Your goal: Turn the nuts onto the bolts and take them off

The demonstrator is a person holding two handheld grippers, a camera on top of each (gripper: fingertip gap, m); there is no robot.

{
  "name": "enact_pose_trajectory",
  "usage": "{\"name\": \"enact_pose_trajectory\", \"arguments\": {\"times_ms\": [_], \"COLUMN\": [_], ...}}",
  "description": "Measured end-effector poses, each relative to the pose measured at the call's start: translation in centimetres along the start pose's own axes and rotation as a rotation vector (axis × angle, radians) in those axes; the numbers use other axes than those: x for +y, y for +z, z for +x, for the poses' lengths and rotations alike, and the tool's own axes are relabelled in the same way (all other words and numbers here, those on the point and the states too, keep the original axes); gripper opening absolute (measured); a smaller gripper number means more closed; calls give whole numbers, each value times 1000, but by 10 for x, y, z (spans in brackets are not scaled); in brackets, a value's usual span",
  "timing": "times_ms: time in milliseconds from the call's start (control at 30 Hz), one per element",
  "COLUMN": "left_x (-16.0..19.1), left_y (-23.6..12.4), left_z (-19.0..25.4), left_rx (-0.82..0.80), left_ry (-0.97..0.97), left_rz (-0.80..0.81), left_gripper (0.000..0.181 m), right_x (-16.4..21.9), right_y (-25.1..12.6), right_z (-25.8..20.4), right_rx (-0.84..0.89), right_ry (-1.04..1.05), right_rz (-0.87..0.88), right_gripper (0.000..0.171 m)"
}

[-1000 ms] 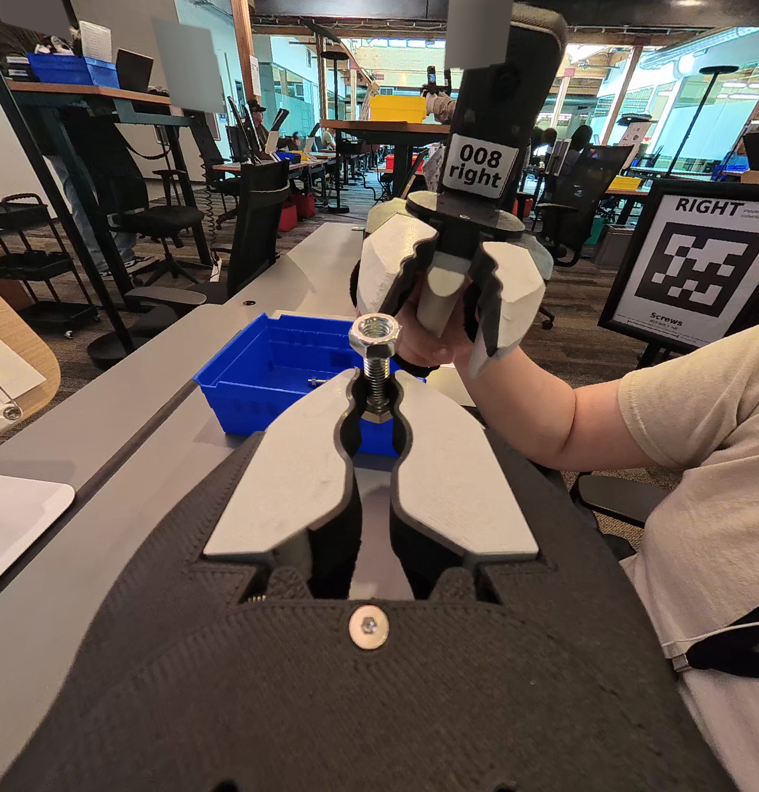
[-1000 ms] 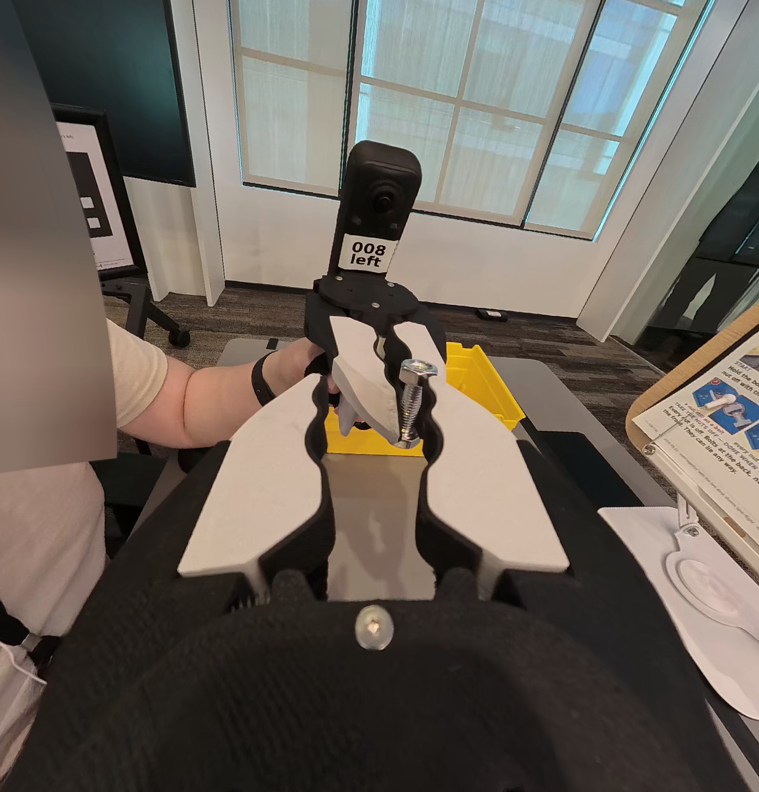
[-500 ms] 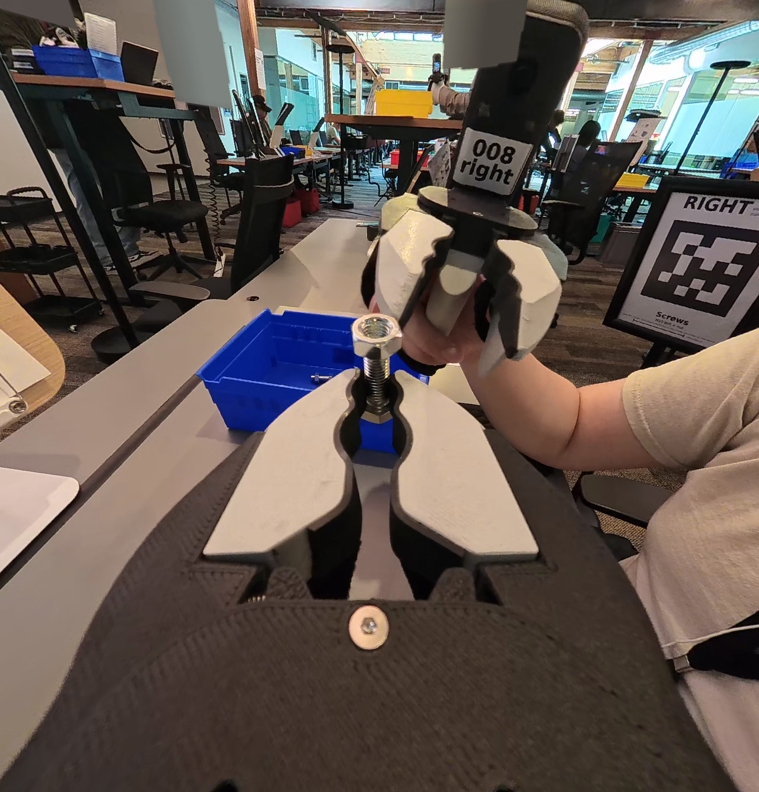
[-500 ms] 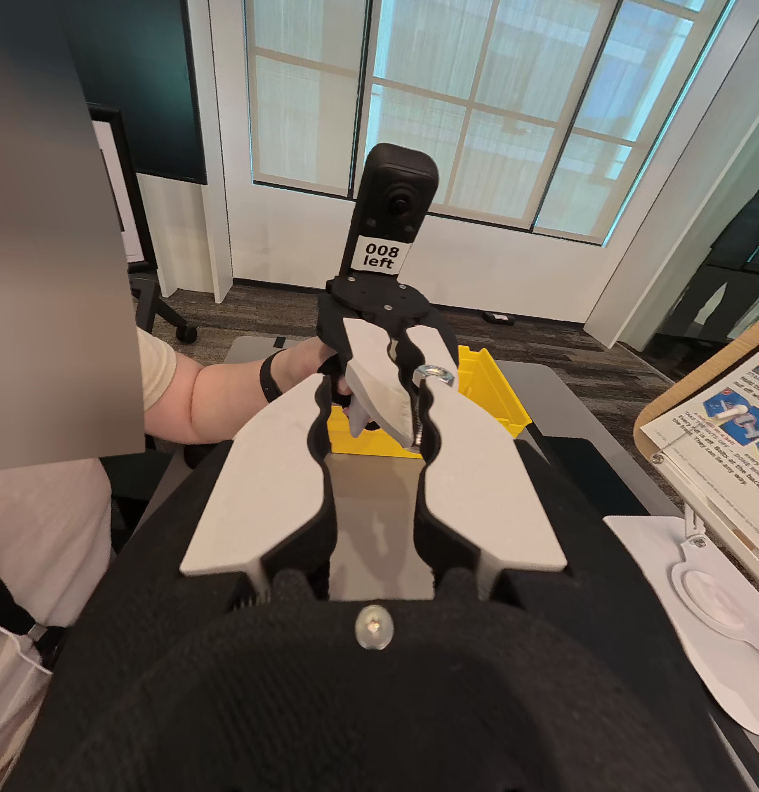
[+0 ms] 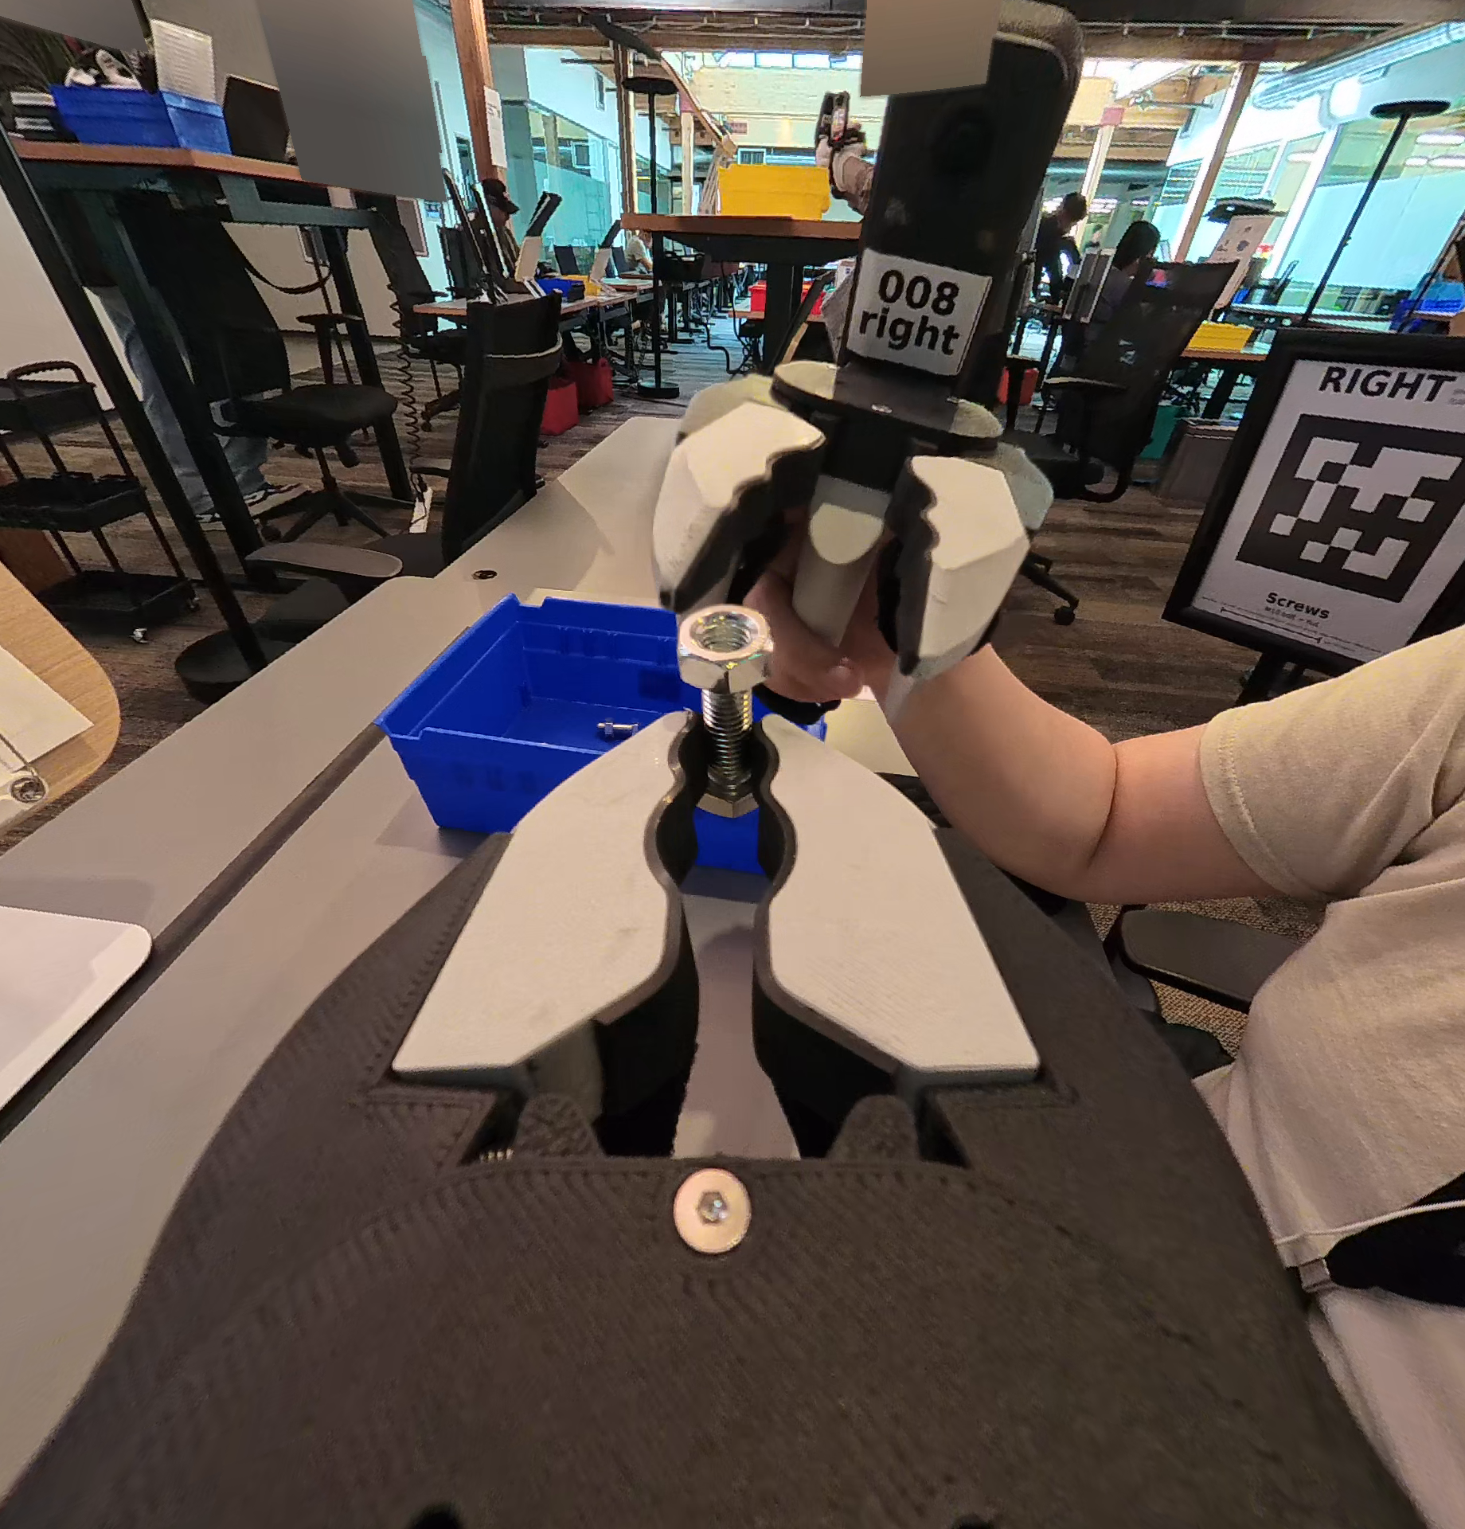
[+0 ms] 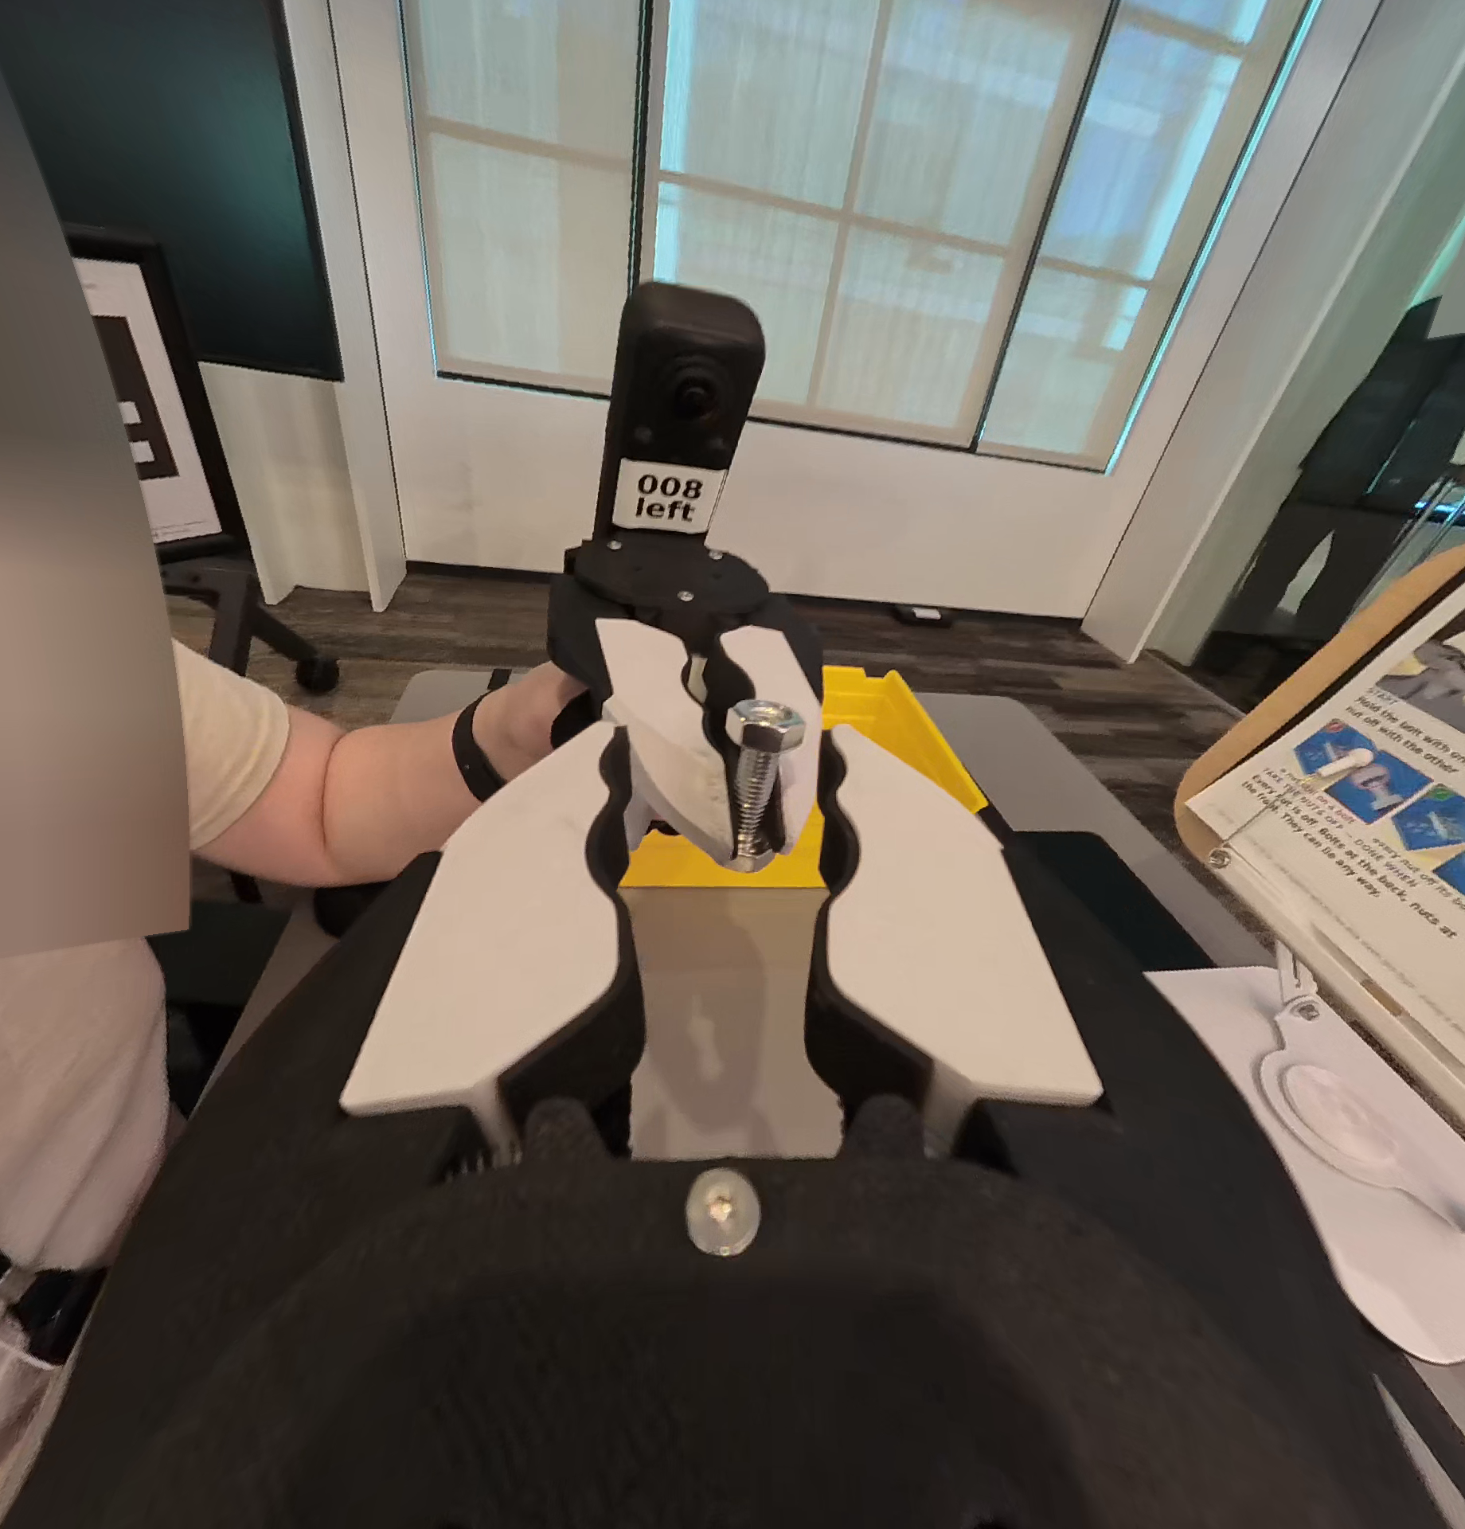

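My left gripper (image 5: 722, 745) is shut on a silver bolt (image 5: 725, 736) and holds it upright, head down. A hex nut (image 5: 725, 654) sits on the bolt's top end. My right gripper (image 5: 795, 620) is open just behind and above the nut, fingers pointing at it. In the right wrist view the right gripper (image 6: 721, 740) stands open with the bolt (image 6: 750, 794) and nut (image 6: 766, 728) between its white fingertips, not touching them. The left gripper (image 6: 746, 844) faces it there, clamped on the bolt.
A blue bin (image 5: 481, 745) on the grey table (image 5: 216, 827) holds a small bolt (image 5: 613, 728). A yellow bin (image 6: 903, 745) stands behind the left gripper. An instruction board (image 6: 1374, 827) on a white base (image 6: 1374, 1117) is at the right. A framed marker sign (image 5: 1358, 496) stands beyond the person's arm. Only a small space, under 4 cm, lies between the two pairs of fingers.
The right gripper has shifted so the nut and bolt now sit midway between its open fingers instead of against one. The left gripper still holds the bolt.
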State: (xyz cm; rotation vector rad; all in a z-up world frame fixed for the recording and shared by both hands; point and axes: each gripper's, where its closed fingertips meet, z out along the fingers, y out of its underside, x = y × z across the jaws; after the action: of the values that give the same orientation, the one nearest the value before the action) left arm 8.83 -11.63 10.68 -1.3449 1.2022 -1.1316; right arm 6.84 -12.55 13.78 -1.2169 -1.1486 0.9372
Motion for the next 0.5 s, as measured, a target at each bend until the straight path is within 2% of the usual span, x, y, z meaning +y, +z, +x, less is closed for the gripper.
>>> {"name": "enact_pose_trajectory", "arguments": {"times_ms": [200, 400, 500], "left_x": [0, 1, 1], "left_y": [-3, -1, -2], "left_z": [-7, -4, -5], "left_rx": [-25, -19, -25], "left_ry": [-17, -11, -9], "left_rz": [2, -4, -4], "left_gripper": [9, 9, 9], "right_x": [1, 0, 3], "right_y": [2, 4, 7], "right_z": [-18, 2, 1], "right_rx": [-74, 45, 24], "right_ry": [-59, -44, -16], "right_rz": [-24, -1, -10], "right_gripper": [41, 46, 52]}}
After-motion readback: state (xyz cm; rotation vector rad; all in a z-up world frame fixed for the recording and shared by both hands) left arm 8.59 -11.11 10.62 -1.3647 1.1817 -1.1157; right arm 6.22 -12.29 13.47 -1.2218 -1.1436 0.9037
